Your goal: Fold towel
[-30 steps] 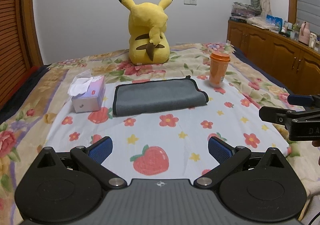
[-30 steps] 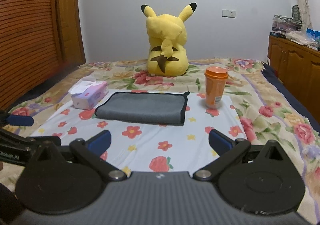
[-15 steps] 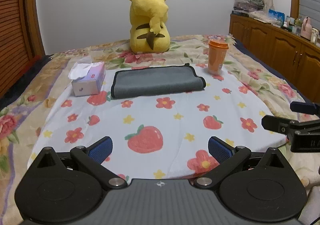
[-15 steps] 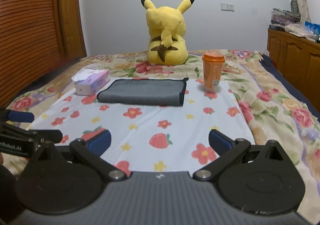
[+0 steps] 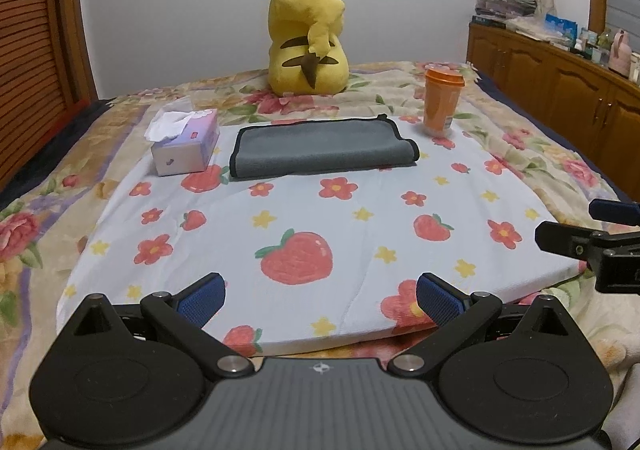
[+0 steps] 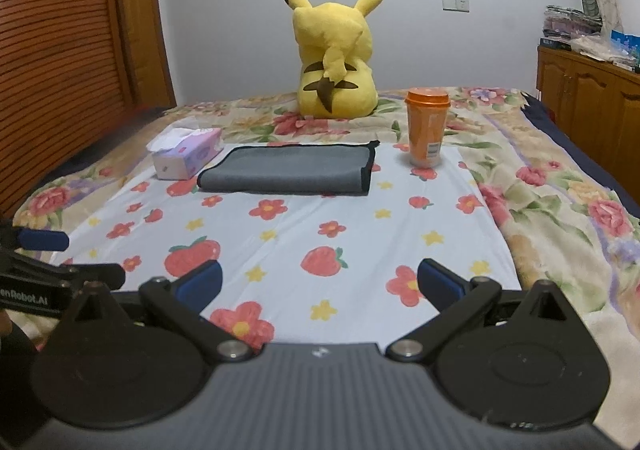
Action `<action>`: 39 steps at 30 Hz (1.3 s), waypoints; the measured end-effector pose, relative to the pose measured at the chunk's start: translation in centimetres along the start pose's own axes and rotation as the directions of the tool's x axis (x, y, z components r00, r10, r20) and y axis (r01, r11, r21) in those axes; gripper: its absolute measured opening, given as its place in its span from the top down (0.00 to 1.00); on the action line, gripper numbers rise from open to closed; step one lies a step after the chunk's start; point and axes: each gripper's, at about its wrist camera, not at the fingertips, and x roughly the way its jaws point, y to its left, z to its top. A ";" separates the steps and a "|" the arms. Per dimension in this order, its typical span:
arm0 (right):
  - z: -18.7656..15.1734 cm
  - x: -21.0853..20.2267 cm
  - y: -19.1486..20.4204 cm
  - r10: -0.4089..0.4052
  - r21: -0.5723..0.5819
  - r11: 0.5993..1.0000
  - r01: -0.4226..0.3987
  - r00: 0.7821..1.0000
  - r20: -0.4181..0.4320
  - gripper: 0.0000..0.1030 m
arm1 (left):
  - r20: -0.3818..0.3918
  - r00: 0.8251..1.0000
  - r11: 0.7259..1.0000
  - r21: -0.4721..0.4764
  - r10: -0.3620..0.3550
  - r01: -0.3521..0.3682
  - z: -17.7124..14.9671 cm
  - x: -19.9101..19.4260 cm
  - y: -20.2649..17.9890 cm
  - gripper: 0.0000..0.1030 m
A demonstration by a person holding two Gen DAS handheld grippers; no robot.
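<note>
Towel (image 5: 323,149): lay folded flat, far on the mat, between tissue box (image 5: 185,141) and orange cup (image 5: 441,102).
Left gripper (image 5: 320,296): jaws spread, empty, well short of towel.
Right gripper (image 6: 320,282): same.
Progress: judged folded; any further fold not begun.

Readable text scant. White lettering on the black body of the left gripper (image 6: 40,254), seen at the left edge of the right wrist view: "enRobot.AI", first letters cut off by the frame edge. Orange cup (image 6: 427,127) carries a small white barcode-style label low on its side, print too small to read. Tissue box (image 5: 186,141) shows a small red mark on its side, illegible. Nothing else legible in either view
</note>
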 end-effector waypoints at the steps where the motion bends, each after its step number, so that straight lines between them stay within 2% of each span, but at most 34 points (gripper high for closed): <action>1: 0.0 0.0 0.0 -0.001 0.002 1.000 0.001 1.000 0.002 0.00 | 0.002 1.000 1.000 -0.001 0.002 -0.002 0.0 -0.1 0.0 0.00; 17: 1.0 -1.5 -0.8 -0.009 0.022 1.000 0.007 0.996 0.093 0.00 | 0.089 0.996 1.000 -0.027 0.012 -0.010 1.5 -2.0 0.7 0.00; 39: 1.7 -3.0 -1.2 -0.027 0.017 1.000 0.025 0.984 0.178 0.00 | 0.201 0.979 0.999 -0.033 0.038 -0.032 3.2 -4.5 0.9 0.00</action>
